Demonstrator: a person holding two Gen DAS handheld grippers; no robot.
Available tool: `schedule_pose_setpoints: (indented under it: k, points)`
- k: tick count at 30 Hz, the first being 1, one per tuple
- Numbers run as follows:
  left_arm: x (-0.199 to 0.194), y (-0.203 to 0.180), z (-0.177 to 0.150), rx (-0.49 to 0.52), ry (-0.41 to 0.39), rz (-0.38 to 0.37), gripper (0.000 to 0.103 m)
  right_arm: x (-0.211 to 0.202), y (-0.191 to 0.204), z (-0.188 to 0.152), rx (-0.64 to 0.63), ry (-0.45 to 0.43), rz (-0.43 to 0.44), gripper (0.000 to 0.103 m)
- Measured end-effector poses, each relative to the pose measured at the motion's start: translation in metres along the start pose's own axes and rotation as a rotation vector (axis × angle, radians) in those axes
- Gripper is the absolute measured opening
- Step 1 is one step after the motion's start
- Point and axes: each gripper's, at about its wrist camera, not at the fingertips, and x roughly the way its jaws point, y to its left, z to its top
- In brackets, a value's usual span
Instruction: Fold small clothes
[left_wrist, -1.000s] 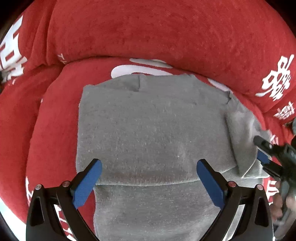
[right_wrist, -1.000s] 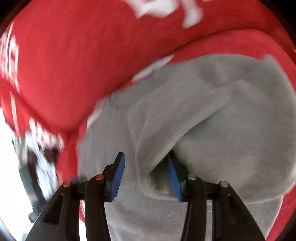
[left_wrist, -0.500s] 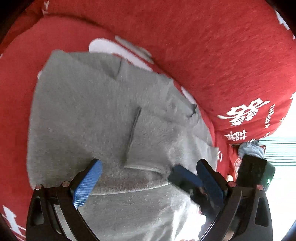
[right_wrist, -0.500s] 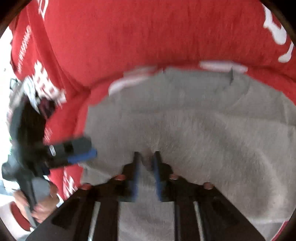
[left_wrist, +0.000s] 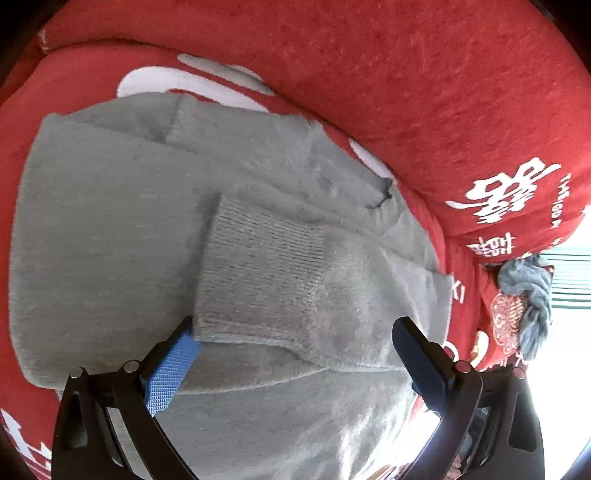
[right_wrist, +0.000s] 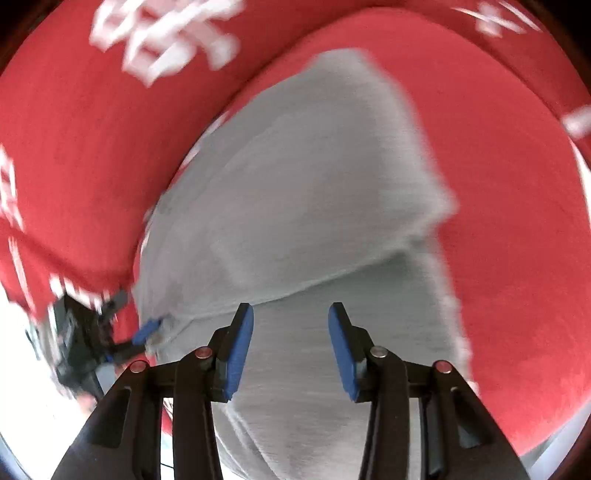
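A grey knit sweater lies flat on the red sofa seat. One sleeve is folded across its body, with the ribbed cuff on top. My left gripper hovers low over that cuff, open wide, its left pad at the cuff's corner and not pressing. The right wrist view is blurred by motion. There the sweater fills the middle and my right gripper stands open above it with nothing between its pads. The left gripper shows at the sweater's left edge.
The red sofa back with white printed characters rises behind the sweater. A crumpled blue-grey cloth lies at the sofa's right end, next to a bright window area. Red cover lies to the right of the sweater.
The right gripper, shut on the sleeve half a second ago, has let it go and pulled away. The sleeve now lies across the body. The left gripper has turned and moved closer to the cuff.
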Motion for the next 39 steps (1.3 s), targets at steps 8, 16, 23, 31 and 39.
schedule_pose_setpoints:
  k: [8, 16, 23, 31, 39]
  points:
    - [-0.007, -0.015, 0.008, -0.015, -0.078, 0.103, 0.007, -0.006, -0.023, 0.002, 0.083, -0.032, 0.081, 0.046]
    - [-0.061, -0.019, 0.014, 0.040, -0.188, 0.056, 0.007, 0.001, -0.048, 0.028, 0.274, -0.124, 0.264, 0.049]
    - [-0.042, -0.001, -0.003, 0.062, -0.163, 0.118, 0.007, -0.023, -0.029, 0.052, 0.188, -0.221, 0.204, 0.048]
    - [-0.010, 0.018, -0.024, 0.057, -0.113, 0.198, 0.007, -0.039, -0.024, 0.054, -0.097, -0.115, 0.031, 0.042]
    - [-0.009, 0.002, -0.025, 0.074, -0.124, 0.238, 0.007, 0.002, -0.027, 0.117, -0.065, -0.021, -0.009, 0.006]
